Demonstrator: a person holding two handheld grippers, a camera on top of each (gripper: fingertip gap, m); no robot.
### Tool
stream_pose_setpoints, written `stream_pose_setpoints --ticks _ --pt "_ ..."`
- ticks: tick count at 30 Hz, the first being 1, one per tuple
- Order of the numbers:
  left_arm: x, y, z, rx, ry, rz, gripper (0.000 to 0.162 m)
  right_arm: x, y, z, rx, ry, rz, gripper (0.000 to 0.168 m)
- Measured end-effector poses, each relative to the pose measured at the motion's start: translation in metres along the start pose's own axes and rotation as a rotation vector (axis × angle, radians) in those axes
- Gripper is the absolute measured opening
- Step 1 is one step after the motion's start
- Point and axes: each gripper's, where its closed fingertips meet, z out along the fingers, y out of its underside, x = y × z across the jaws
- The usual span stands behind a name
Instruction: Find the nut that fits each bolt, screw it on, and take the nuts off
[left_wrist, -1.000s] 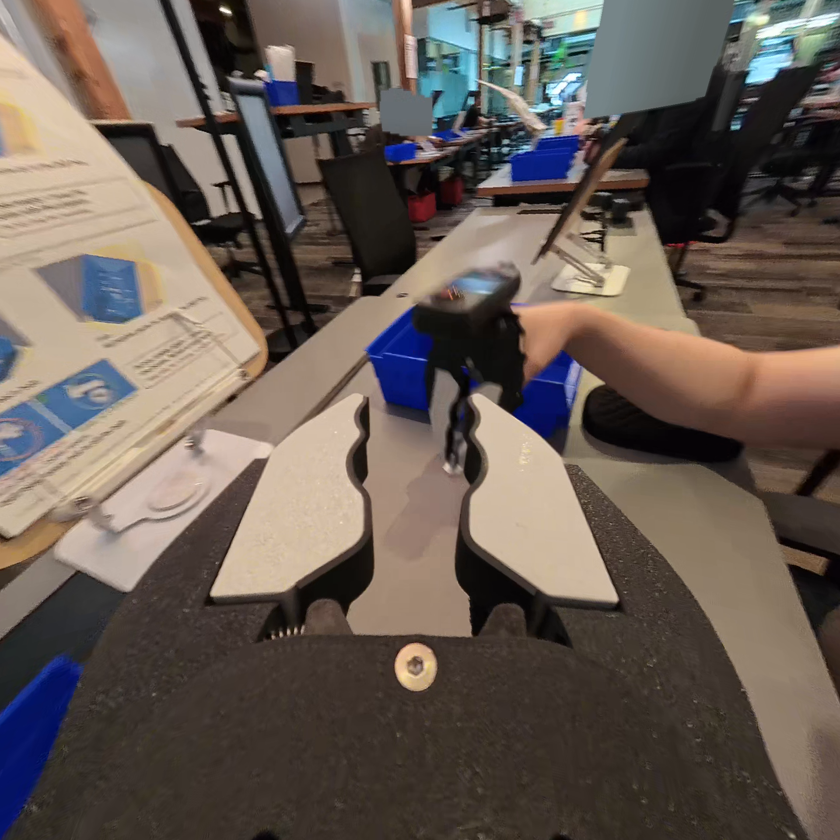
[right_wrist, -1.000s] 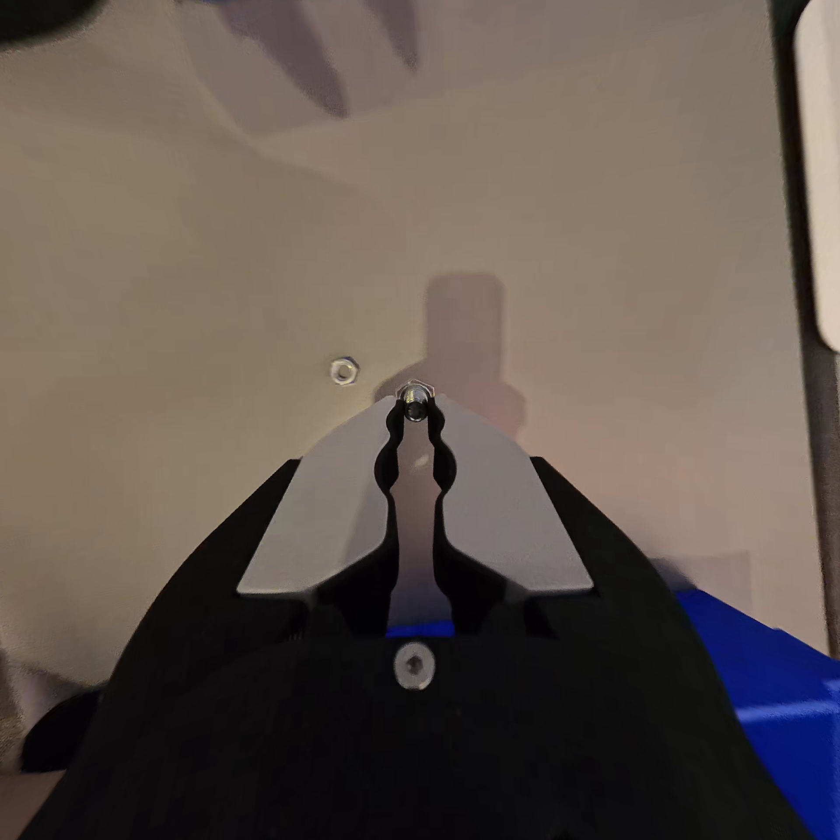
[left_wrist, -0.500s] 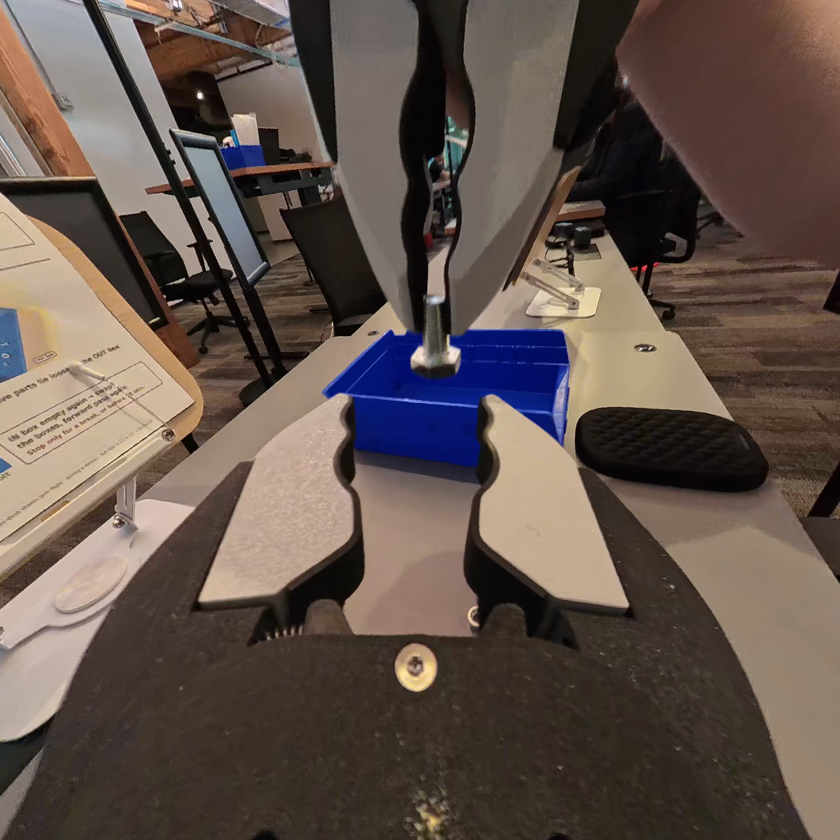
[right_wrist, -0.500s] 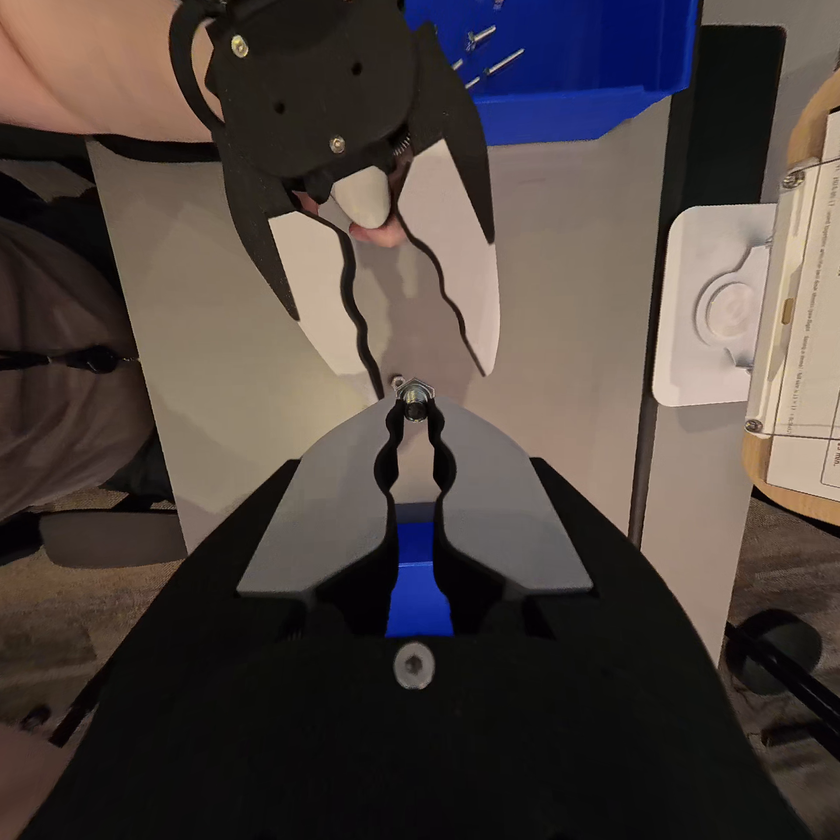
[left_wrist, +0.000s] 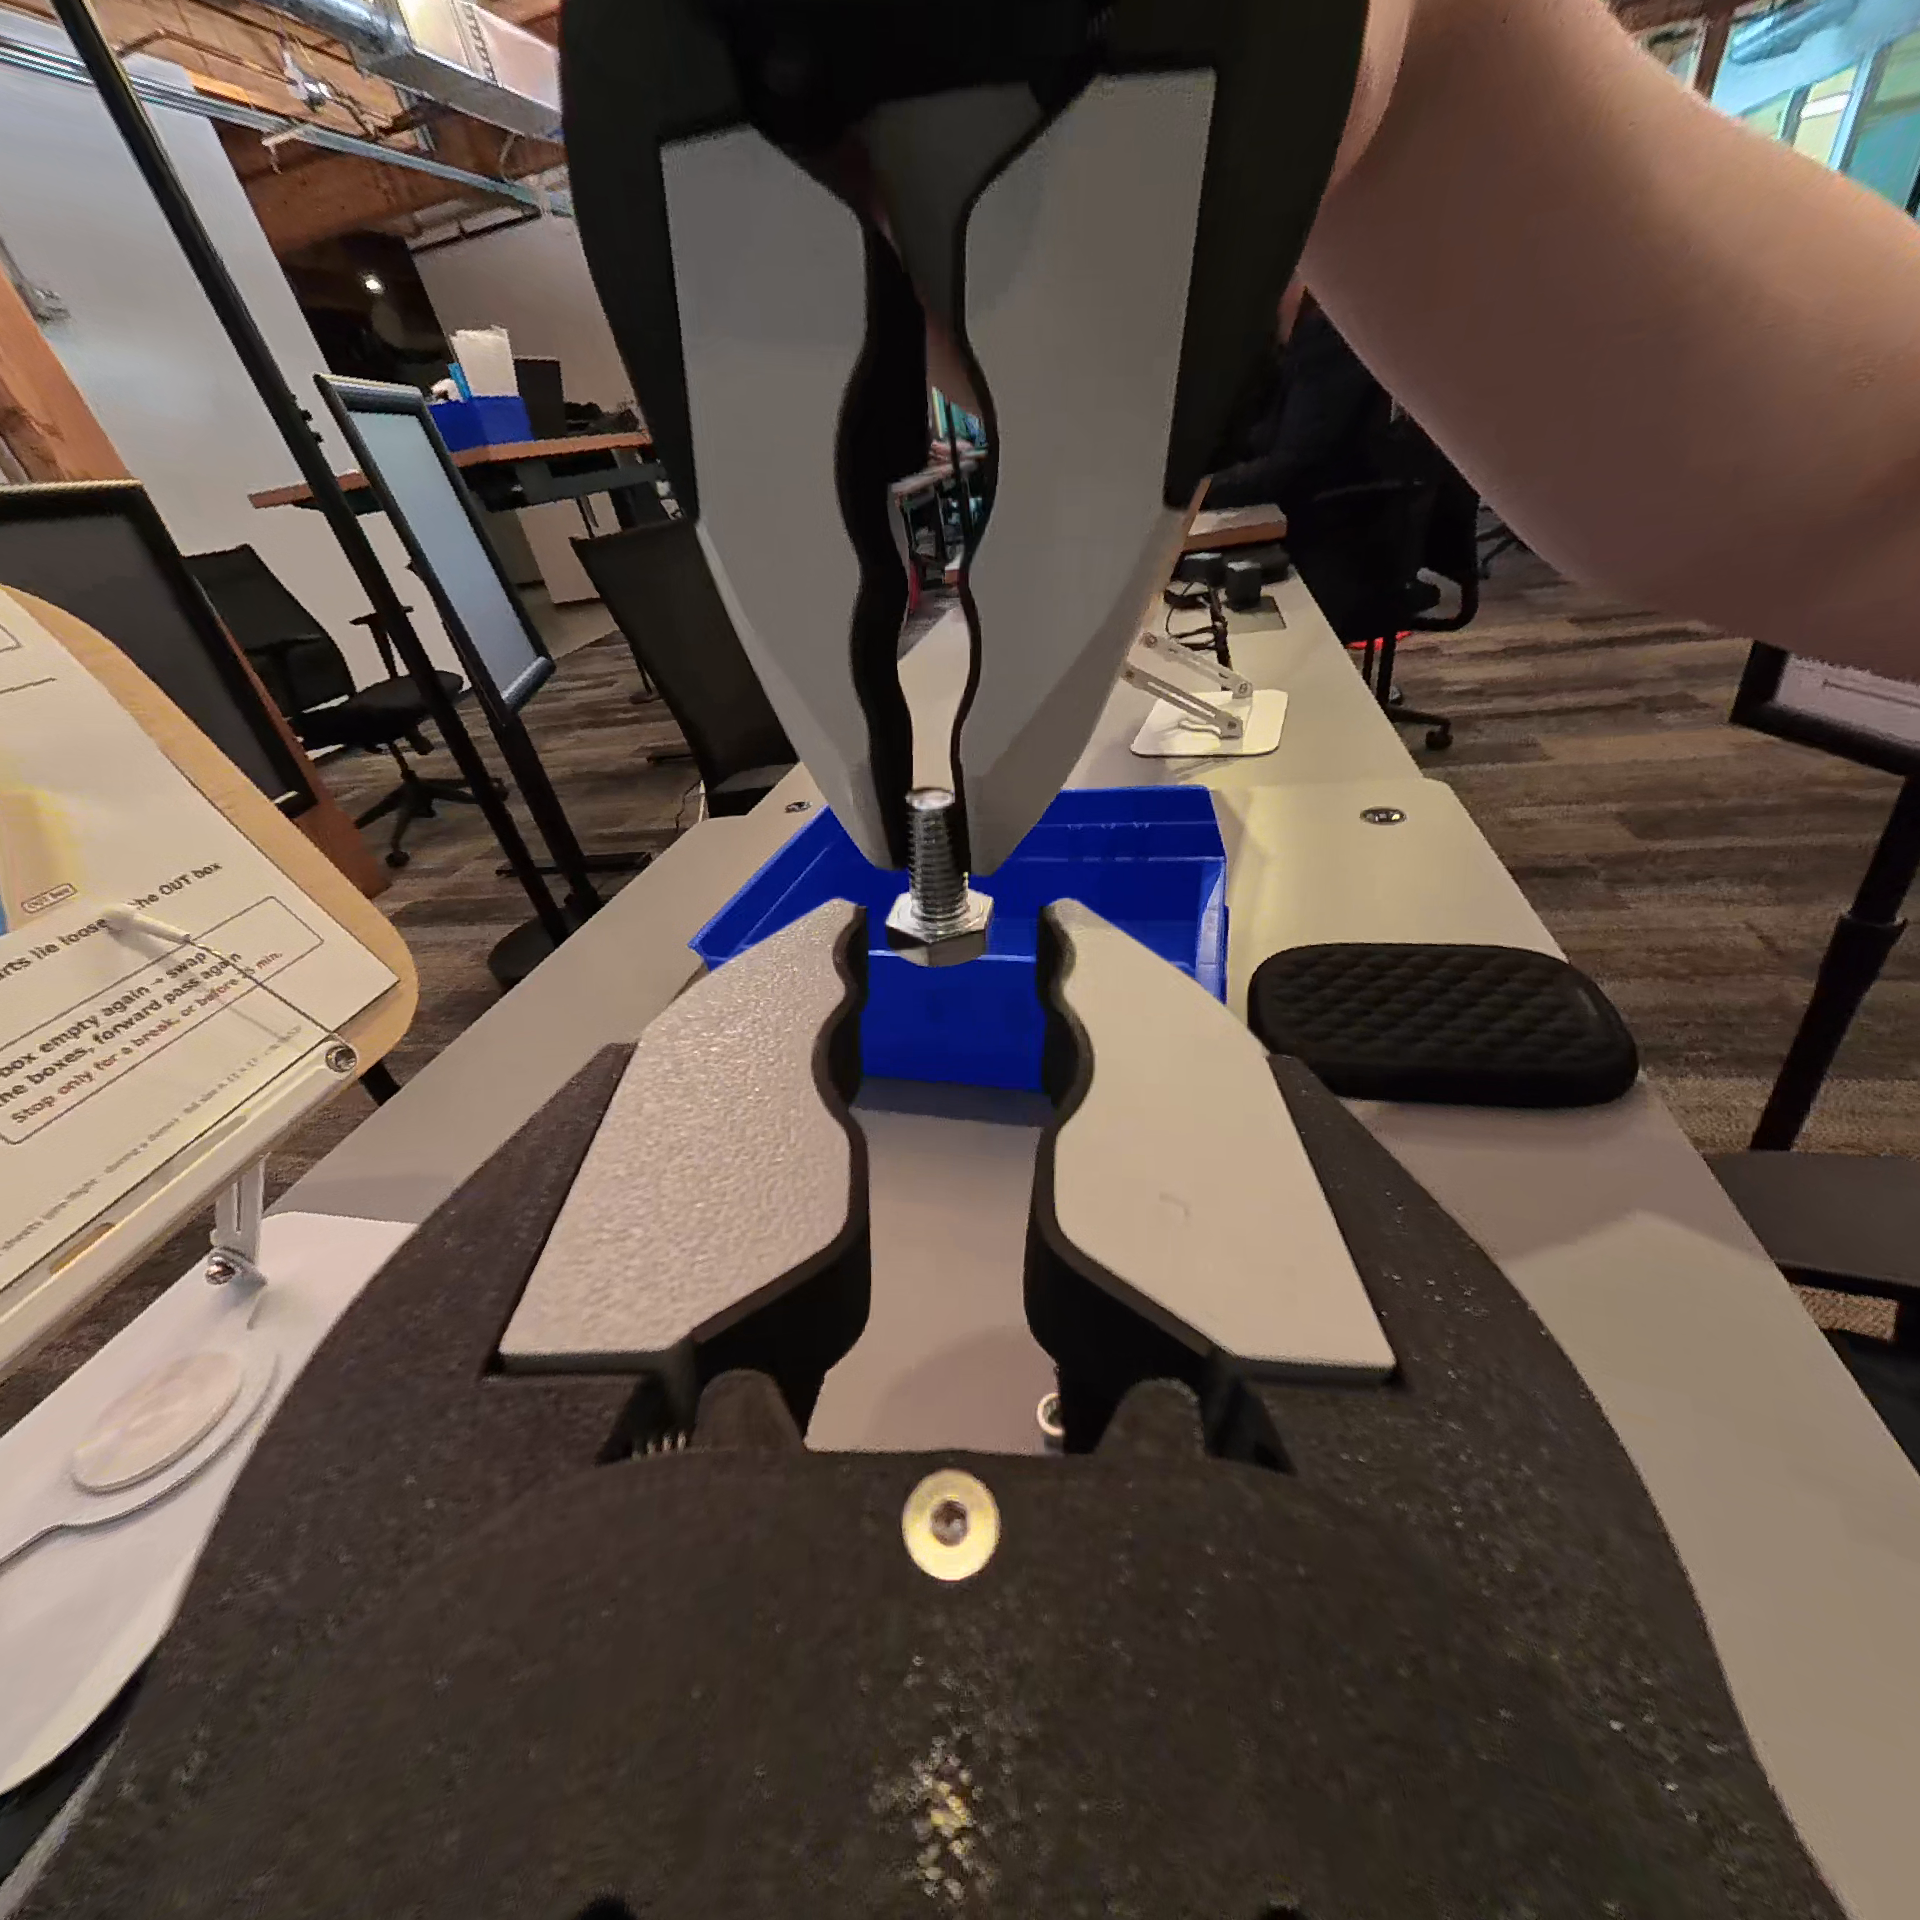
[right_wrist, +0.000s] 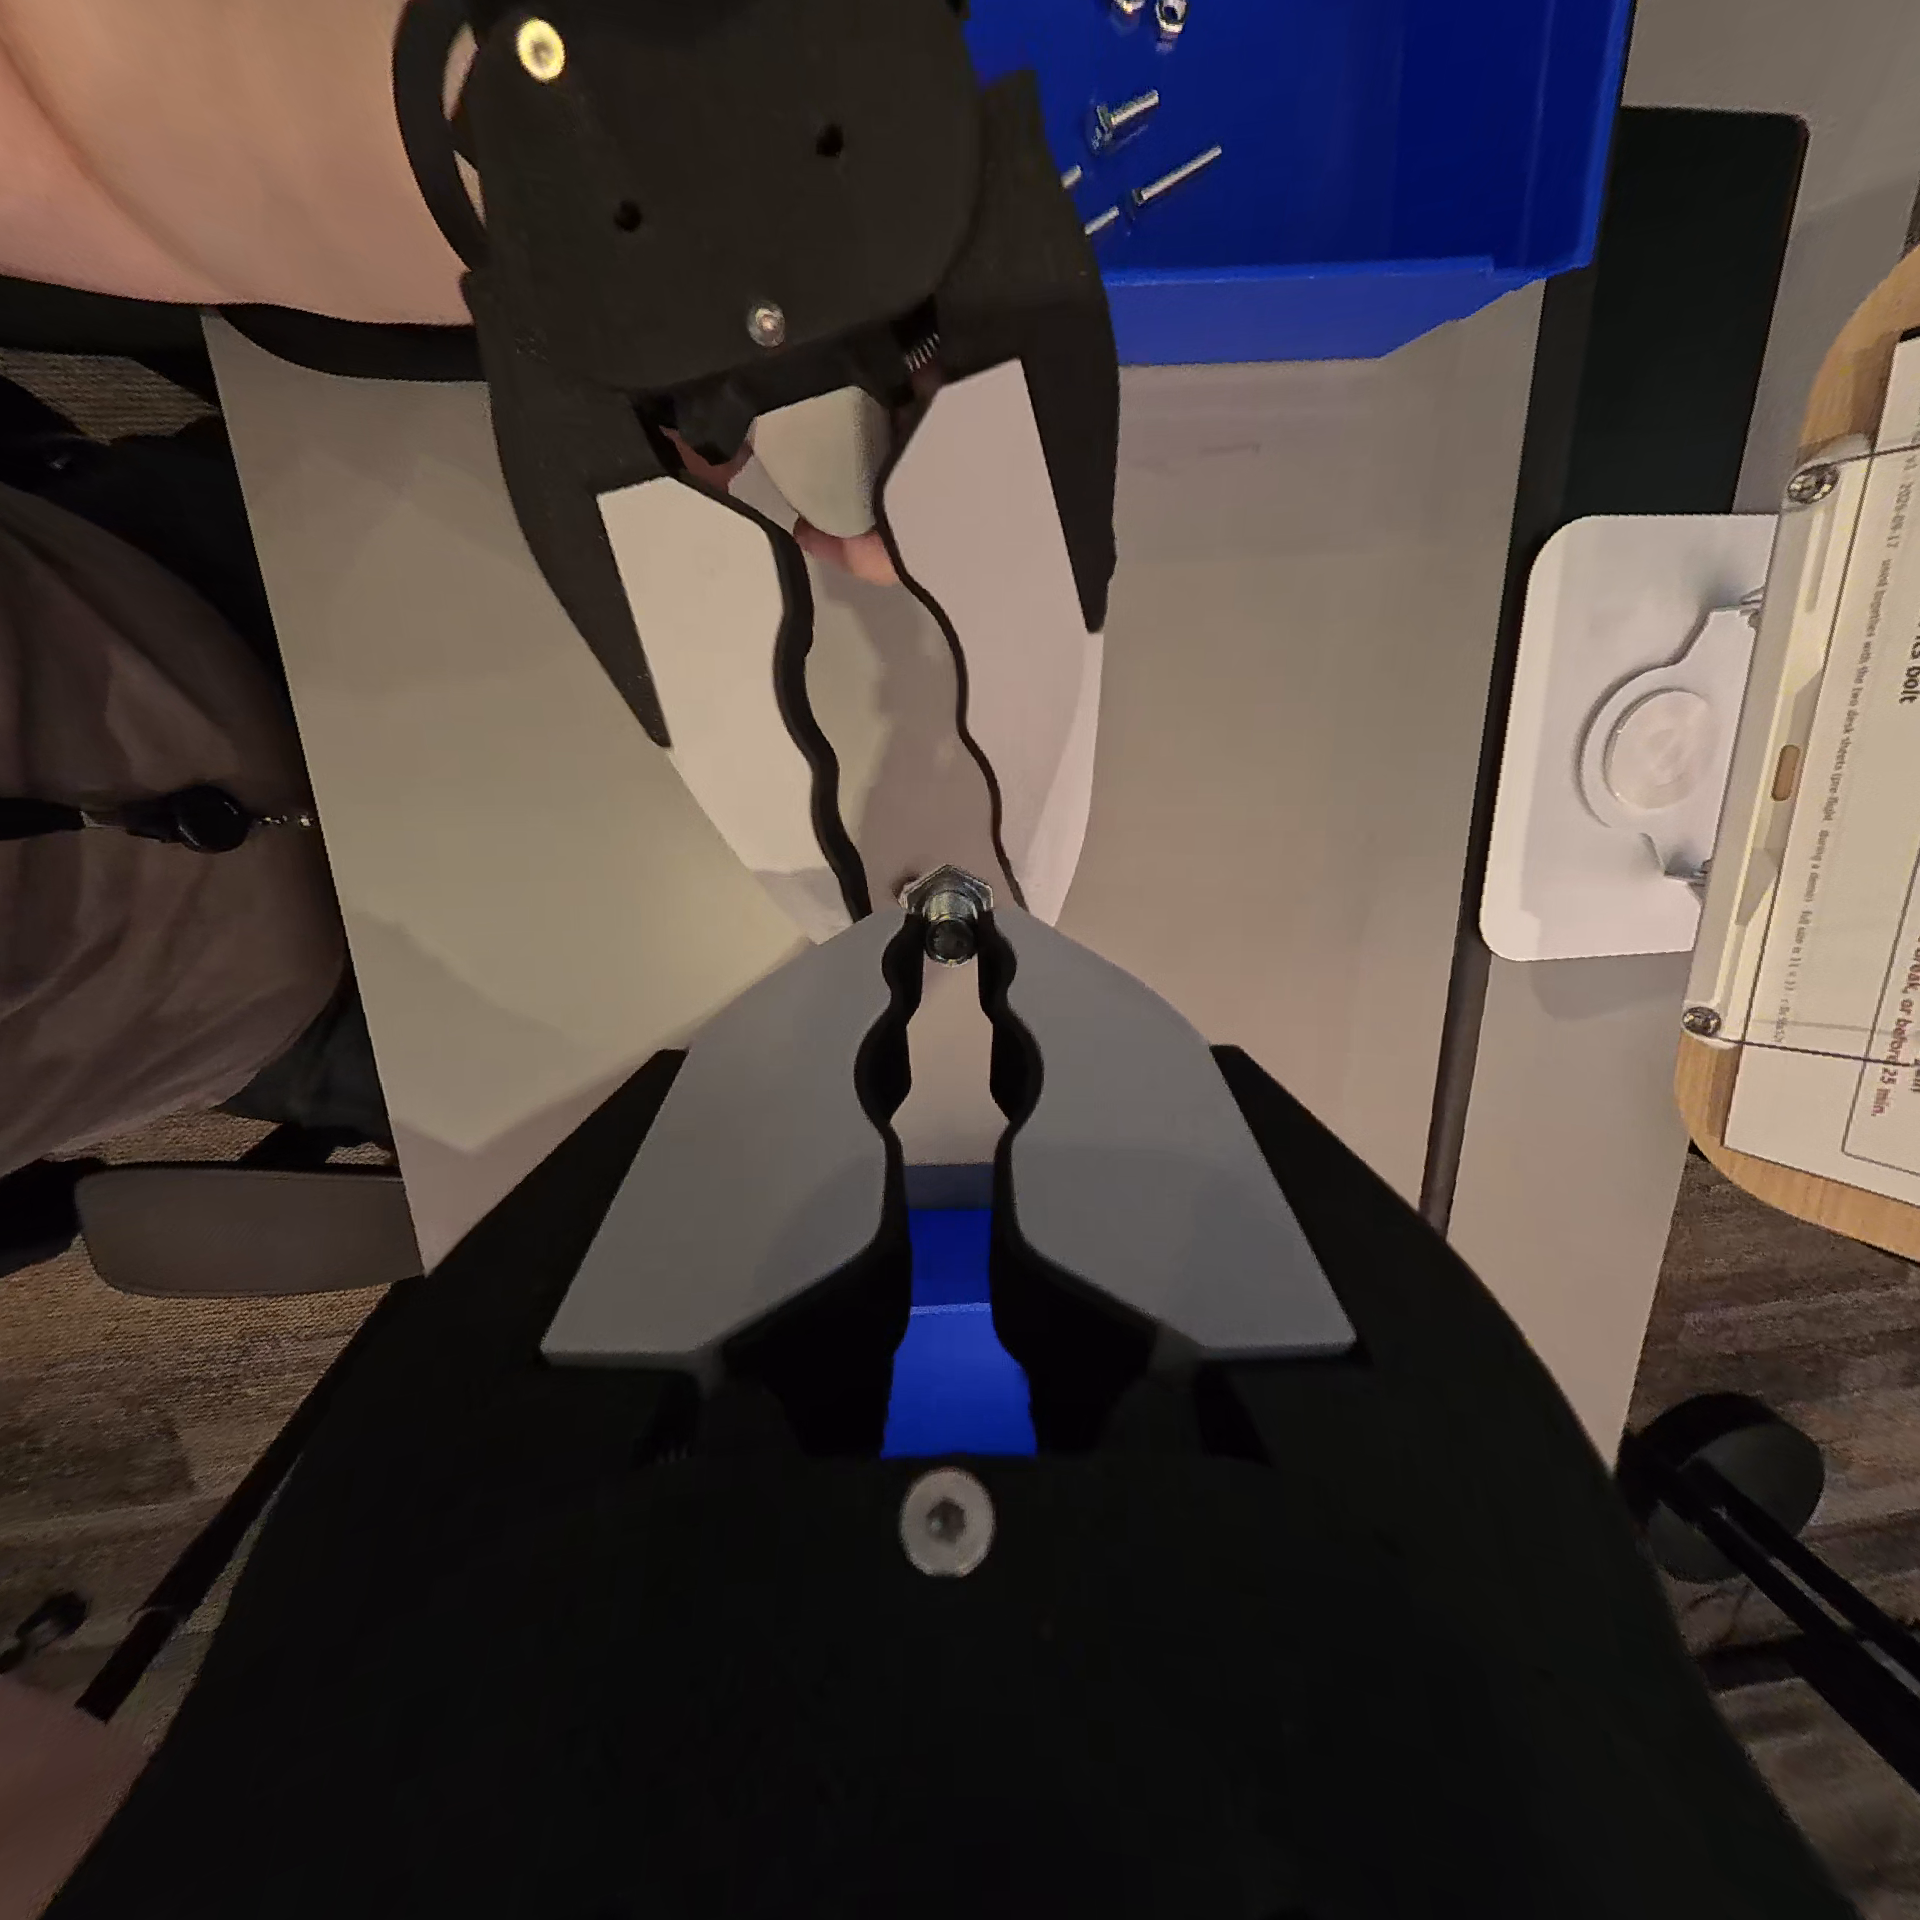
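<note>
Half a second before, the bolt (left_wrist: 933, 862) had hung a little above the left gripper (left_wrist: 951, 935); now its hexagonal head sat level with that gripper's tips, right between them, in front of the blue bin (left_wrist: 1122, 862). A full second earlier the right gripper (left_wrist: 930, 831) had been down at the table (left_wrist: 1455, 1247) near a loose nut, so the bolt had been lifted and carried across. I judged this a handover, or a bracing grip so a nut could be threaded on; no nut sat on the shank that I could see.

The right gripper's fingers were pinched on the threaded shank from above, head pointing down. The left gripper's fingers stood spread, the head not yet touched on either side.

The bolt was bright steel, with sharp threads and a faceted head. Both grippers had pale grey, finely pebbled pads with wavy inner edges set in coarse black bodies. The bin was smooth, glossy plastic; in the right wrist view a second blue bin (right_wrist: 1455, 156) beyond the left gripper (right_wrist: 935, 883) held more small screws. Right of the first bin lay a black quilted pad (left_wrist: 1439, 1023).
</note>
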Motion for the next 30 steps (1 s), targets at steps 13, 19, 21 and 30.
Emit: stream_pose_setpoints --ticks 13,19,21,30 --pt "0.0015 0.0019 0.0020 -0.007 0.004 0.017 0.020 -0.0053 -0.0043 0.0005 0.024 -0.026 -0.032 0.011" --pt "0.0032 0.0036 0.0028 -0.022 0.009 0.028 0.019 -0.0061 -0.0030 0.0020 0.011 -0.026 -0.043 0.011" --pt "0.0030 0.0033 0.0028 -0.019 0.009 0.026 0.019 -0.0059 -0.0031 0.0018 0.009 -0.025 -0.042 0.011" --pt "0.0020 0.0025 0.0020 -0.015 0.003 0.021 0.019 -0.0052 -0.0035 -0.0010 0.008 -0.015 -0.042 0.011"
